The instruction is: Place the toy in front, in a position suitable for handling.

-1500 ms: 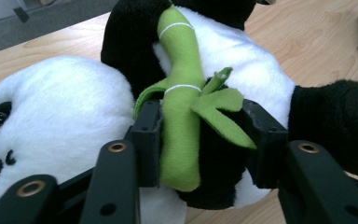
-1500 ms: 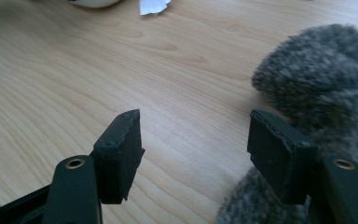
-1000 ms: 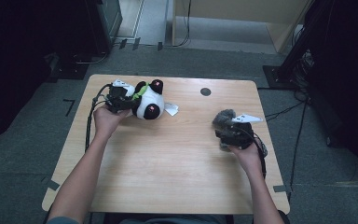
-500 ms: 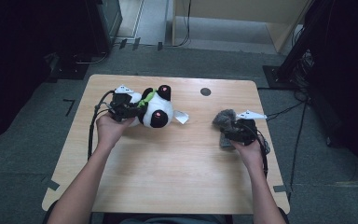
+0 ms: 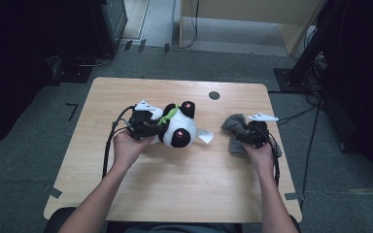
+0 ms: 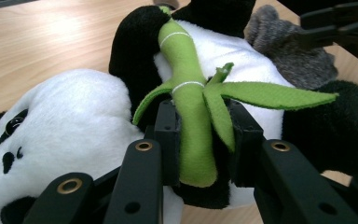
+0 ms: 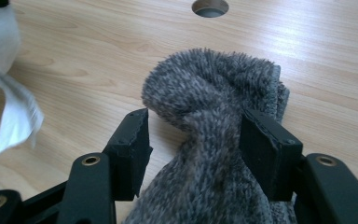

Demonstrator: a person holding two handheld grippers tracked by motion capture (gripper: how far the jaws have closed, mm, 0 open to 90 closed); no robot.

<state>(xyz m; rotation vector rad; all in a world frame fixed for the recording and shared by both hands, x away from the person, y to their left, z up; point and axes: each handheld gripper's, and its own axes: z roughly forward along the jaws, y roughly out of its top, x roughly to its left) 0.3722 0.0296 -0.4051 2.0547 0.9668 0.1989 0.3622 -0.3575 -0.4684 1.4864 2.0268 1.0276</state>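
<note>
The left tongs (image 5: 151, 127) are clamped on the green felt bamboo stalk (image 6: 189, 116) stitched to the front of the black-and-white plush panda (image 5: 178, 127), which lies left of centre on the pale wooden counter (image 5: 175, 194), its white paper tag (image 5: 204, 136) trailing to the right. That grip looks risky: the stalk is a thin sewn-on piece, so a hard pull could strain its seam, or the soft felt could slide out from between the pads and let the panda flop back down. Farther right, the right tongs (image 5: 245, 136) sit astride the grey fuzzy knitted sock (image 7: 214, 135), and their jaws have just been closing with the sock between them, though in the right gripper view the left pad stands clear of the fabric, so nothing is gripped yet. If they pinch only the loose top fold, the sock could slip free or bunch when raised. With panda and sock this near, the two tongs might also knock together.
</note>
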